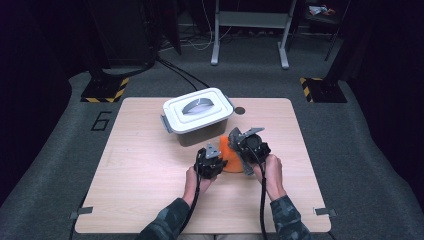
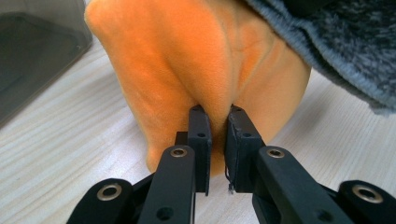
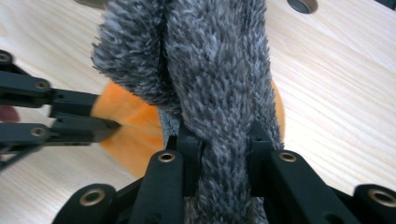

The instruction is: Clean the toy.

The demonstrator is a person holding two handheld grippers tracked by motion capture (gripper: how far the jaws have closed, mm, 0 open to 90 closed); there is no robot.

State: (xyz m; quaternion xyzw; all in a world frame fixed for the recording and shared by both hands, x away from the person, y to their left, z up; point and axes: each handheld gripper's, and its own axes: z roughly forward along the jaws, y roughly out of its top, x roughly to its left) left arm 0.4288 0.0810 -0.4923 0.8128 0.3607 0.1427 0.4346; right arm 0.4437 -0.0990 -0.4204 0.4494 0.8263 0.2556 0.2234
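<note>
1. Left gripper pinched on a fold of orange plush; right gripper clamped around grey fuzzy cloth.
2. Both soft things just in front of the lidded box, touching each other.
3. Could slip free: shallow pinch, pulling apart too hard.

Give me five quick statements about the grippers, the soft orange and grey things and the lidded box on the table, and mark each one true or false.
1. The left gripper pinches a fold of the orange plush. True.
2. The right gripper is open and holds nothing. False: its fingers clamp the grey fuzzy cloth.
3. The white lid sits on the storage box. True.
4. The box stands nearer the person than the grippers. False: it stands beyond them.
5. The orange plush lies inside the box. False: it is on the wooden table, outside the box.
</note>
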